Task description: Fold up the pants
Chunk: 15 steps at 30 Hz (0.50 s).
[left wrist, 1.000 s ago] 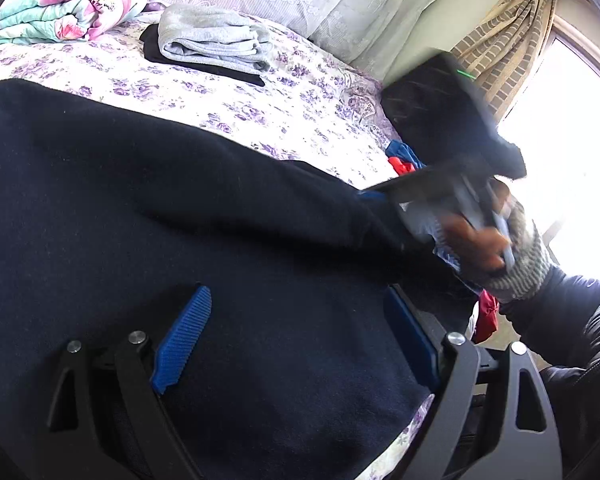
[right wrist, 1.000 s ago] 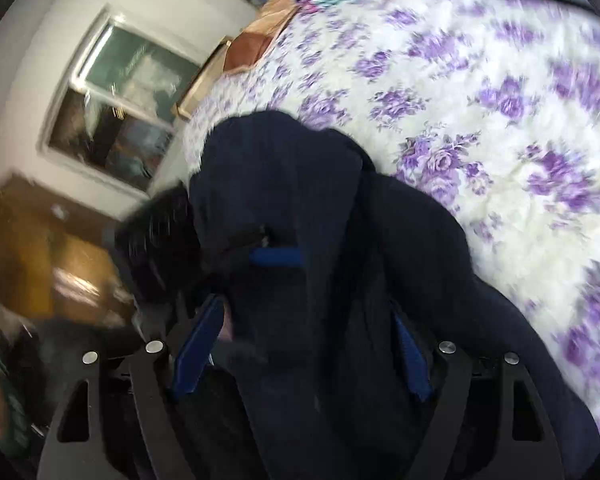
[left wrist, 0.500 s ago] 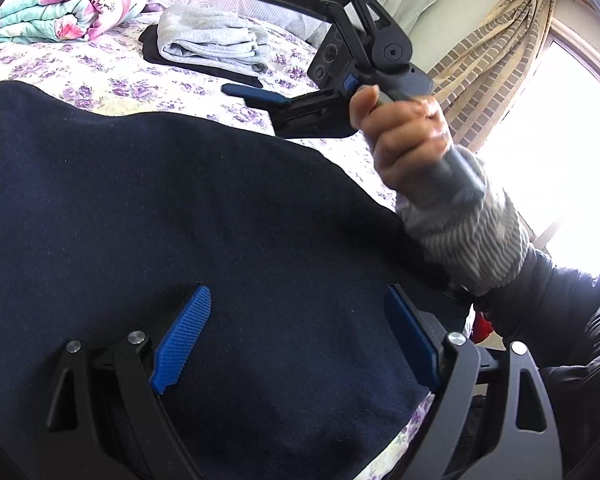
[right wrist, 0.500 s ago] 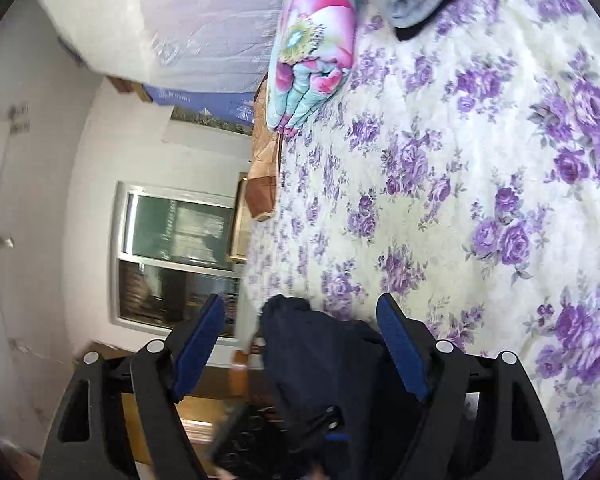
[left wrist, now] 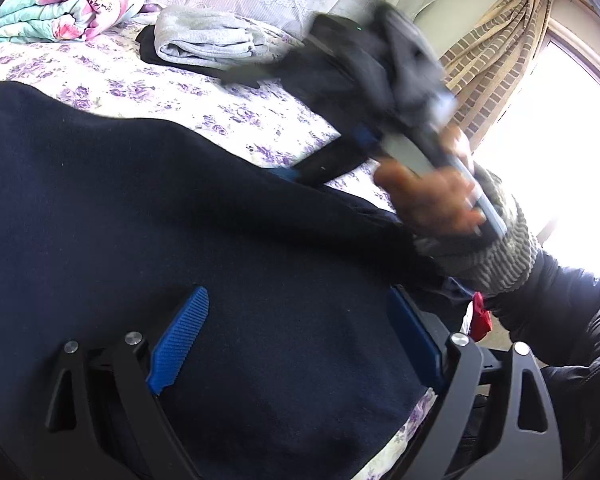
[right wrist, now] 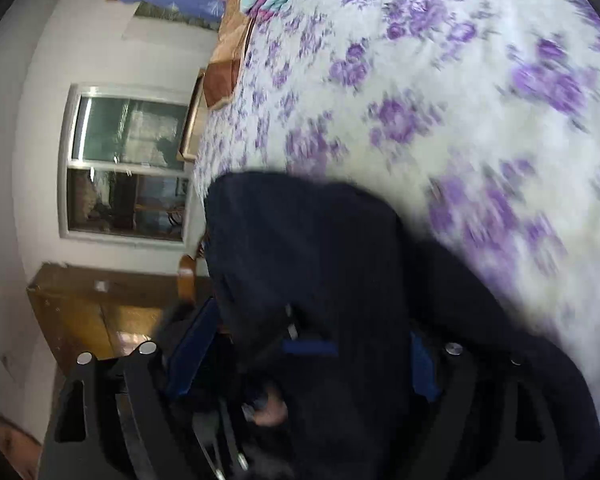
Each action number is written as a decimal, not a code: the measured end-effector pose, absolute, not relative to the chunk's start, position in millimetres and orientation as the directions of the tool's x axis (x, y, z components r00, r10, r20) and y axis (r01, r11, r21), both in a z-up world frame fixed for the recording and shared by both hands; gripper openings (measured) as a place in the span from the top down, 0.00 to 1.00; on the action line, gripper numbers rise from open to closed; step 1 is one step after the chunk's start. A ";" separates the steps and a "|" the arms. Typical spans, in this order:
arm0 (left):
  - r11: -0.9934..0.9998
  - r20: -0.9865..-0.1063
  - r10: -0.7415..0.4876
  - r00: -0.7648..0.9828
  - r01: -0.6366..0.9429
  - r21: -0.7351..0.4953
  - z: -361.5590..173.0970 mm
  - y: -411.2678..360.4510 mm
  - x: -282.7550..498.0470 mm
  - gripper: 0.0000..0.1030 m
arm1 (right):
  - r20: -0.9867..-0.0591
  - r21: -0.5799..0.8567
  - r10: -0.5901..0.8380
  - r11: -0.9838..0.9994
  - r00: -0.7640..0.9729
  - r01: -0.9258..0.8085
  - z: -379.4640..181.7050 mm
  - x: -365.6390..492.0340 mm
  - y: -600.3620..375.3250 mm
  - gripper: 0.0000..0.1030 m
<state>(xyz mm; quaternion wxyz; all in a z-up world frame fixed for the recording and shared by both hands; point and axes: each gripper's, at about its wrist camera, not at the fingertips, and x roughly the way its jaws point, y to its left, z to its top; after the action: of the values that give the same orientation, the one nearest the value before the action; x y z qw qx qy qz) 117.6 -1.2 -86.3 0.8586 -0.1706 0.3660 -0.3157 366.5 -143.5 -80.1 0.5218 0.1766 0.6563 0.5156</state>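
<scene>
Left to right: the dark navy pants (left wrist: 188,240) lie spread on the floral bed (left wrist: 148,92), filling the left wrist view from nine o'clock to five o'clock, with the left tongs (left wrist: 296,344) gaping wide over the cloth and pinching nothing. At two o'clock the right hand (left wrist: 432,196) carries the right tongs (right wrist: 300,344), blurred; their jaws are opening, navy cloth lying between them though apparently not pressed. To fold well, each tongs should likely bite a hem at the cloth's far edge; bare bedspread toward twelve o'clock offers room, short of the grey folded garment (left wrist: 208,38).
</scene>
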 end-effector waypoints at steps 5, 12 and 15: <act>0.744 -0.520 -0.666 0.535 0.417 -0.522 -85.7 -3.0 116.1 0.14 | -0.435 0.880 0.895 0.401 -0.094 -0.254 -72.5 412.5 -162.5 0.21; 0.737 -0.512 -0.672 0.535 0.421 -0.528 -86.6 -1.4 115.4 0.14 | -0.534 0.832 0.806 0.448 -0.254 -0.326 -63.6 399.6 -192.1 0.20; 0.734 -0.508 -0.676 0.534 0.423 -0.531 -87.1 0.5 115.4 0.14 | -0.507 0.857 0.772 0.405 -0.384 -0.317 -73.2 370.3 -183.4 0.19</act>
<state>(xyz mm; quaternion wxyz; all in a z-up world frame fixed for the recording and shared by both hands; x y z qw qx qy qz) 115.4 0.5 -87.1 0.8581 -0.1748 0.3614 -0.3201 370.3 -183.4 -73.2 0.5269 0.1743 0.6519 0.5168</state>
